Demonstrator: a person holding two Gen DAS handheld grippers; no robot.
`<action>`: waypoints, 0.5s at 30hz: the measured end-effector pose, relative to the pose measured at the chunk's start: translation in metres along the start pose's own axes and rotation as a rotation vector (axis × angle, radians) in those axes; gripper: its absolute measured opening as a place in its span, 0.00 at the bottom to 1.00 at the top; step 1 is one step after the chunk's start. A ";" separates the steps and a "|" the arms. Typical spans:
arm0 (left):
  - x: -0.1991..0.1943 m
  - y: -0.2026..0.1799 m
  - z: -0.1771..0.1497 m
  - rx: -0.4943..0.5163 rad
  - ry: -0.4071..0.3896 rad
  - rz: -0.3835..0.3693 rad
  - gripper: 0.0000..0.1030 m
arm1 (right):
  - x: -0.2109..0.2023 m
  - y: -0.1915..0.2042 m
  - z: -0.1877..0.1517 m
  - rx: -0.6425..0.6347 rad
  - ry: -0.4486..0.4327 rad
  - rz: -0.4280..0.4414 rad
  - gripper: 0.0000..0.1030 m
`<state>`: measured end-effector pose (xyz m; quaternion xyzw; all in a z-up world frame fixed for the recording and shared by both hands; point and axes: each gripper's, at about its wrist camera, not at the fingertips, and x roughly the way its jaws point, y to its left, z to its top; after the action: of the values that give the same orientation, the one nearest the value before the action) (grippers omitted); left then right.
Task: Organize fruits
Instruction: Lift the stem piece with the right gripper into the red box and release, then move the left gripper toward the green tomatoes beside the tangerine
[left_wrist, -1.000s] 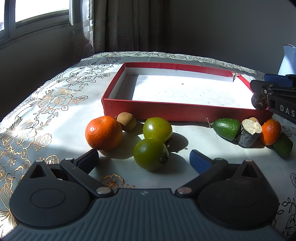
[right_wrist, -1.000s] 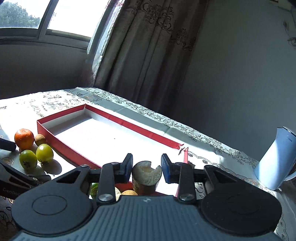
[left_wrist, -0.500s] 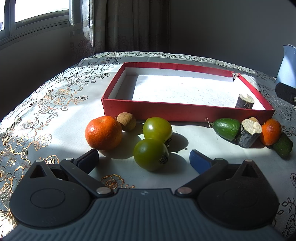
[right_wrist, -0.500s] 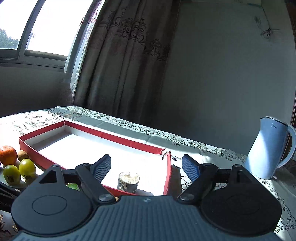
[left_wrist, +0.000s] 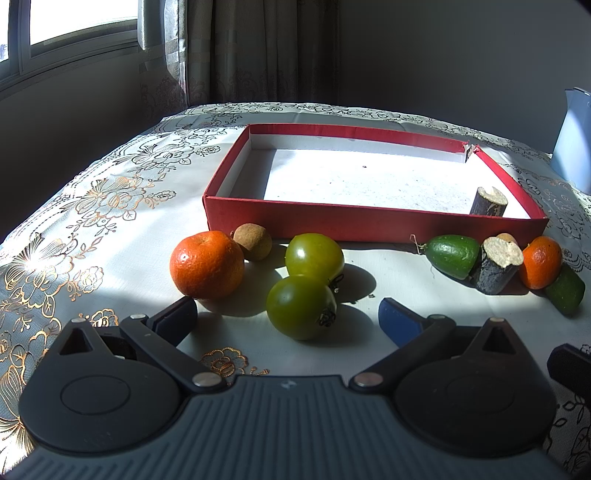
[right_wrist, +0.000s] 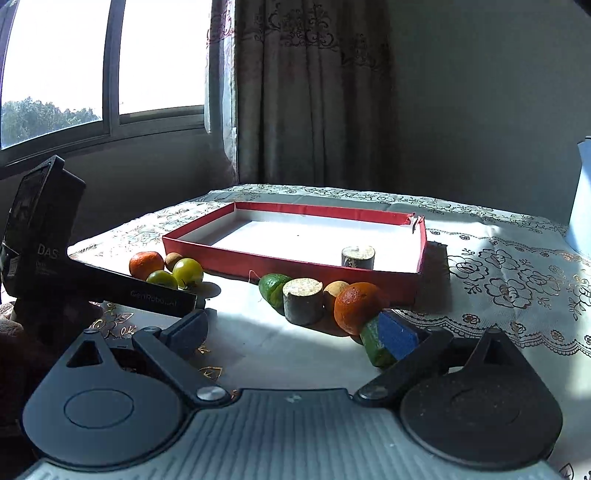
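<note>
A red tray (left_wrist: 369, 223) (right_wrist: 295, 264) lies on the table with one cut cane piece (left_wrist: 488, 201) (right_wrist: 357, 257) standing in its near right corner. In front of it on the left lie an orange (left_wrist: 207, 264), a small brown fruit (left_wrist: 253, 242) and two green tomatoes (left_wrist: 301, 306). On the right lie a green fruit (left_wrist: 452, 251), a second cane piece (left_wrist: 496, 266) (right_wrist: 303, 301), a small orange (left_wrist: 541, 262) (right_wrist: 356, 306) and another green fruit (left_wrist: 565, 290) (right_wrist: 373, 343). My left gripper (left_wrist: 288, 314) is open around the near tomato. My right gripper (right_wrist: 295, 332) is open and empty, near the right pile.
A white kettle (left_wrist: 574, 136) (right_wrist: 583, 195) stands at the right rear. A flowered cloth (left_wrist: 92, 206) covers the table. The left gripper's body (right_wrist: 40, 229) shows at the left of the right wrist view. A window and curtain are behind.
My right gripper let go of the cane piece in the tray, opened, then pulled back and down to the pile in front of the tray. The left gripper has not moved.
</note>
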<state>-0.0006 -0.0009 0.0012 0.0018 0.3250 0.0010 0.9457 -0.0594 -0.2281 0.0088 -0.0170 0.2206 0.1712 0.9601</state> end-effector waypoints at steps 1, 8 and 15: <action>0.000 0.000 0.000 -0.001 0.000 0.000 1.00 | 0.001 0.002 0.000 -0.008 0.007 -0.014 0.96; 0.000 0.000 0.000 0.000 0.000 0.000 1.00 | 0.003 -0.020 -0.008 0.152 0.097 -0.145 0.96; 0.000 0.000 0.000 -0.001 0.000 -0.001 1.00 | 0.017 -0.038 -0.010 0.261 0.185 -0.212 0.97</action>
<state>-0.0006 -0.0009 0.0012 0.0014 0.3250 0.0009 0.9457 -0.0369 -0.2598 -0.0093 0.0688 0.3254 0.0367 0.9424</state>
